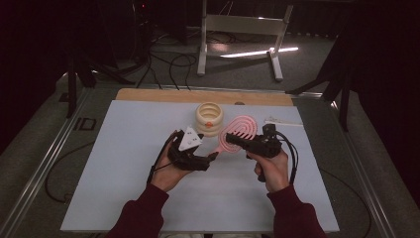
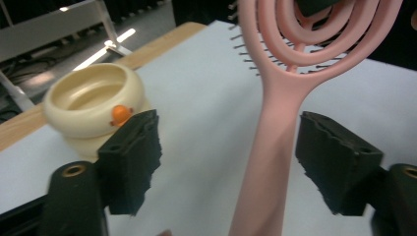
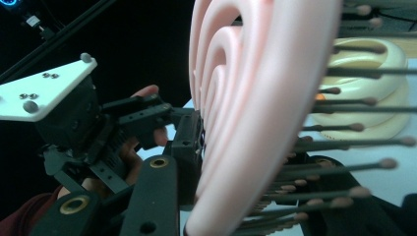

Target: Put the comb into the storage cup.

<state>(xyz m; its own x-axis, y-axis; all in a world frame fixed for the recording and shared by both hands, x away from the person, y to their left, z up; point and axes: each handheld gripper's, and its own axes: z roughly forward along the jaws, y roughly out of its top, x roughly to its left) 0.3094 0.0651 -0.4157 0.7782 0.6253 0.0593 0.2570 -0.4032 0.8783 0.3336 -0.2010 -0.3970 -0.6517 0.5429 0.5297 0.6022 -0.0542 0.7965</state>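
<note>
- Left gripper [image 2: 228, 162], low centre of its own view: jaws spread, both pads clear of the pink brush [image 2: 275, 128] handle, which runs between them.
- Right gripper [image 1: 234, 139], centre of the high view, is clenched on the brush head.
- Brush held above the white table [image 1: 129, 163], centre frame.
- Likely light, stiff plastic, smooth; bristles flex, so grip handle or rim.
- Cream ring bowl [image 1: 209, 118] just behind, upper centre.
- Hard to read: handle end cropped at the bottom of the left gripper view; the right gripper's pad contact sits behind the head.

Pink hairbrush [image 1: 236, 133], cream ringed bowl [image 1: 209, 118] with an orange dot, black claws.
</note>
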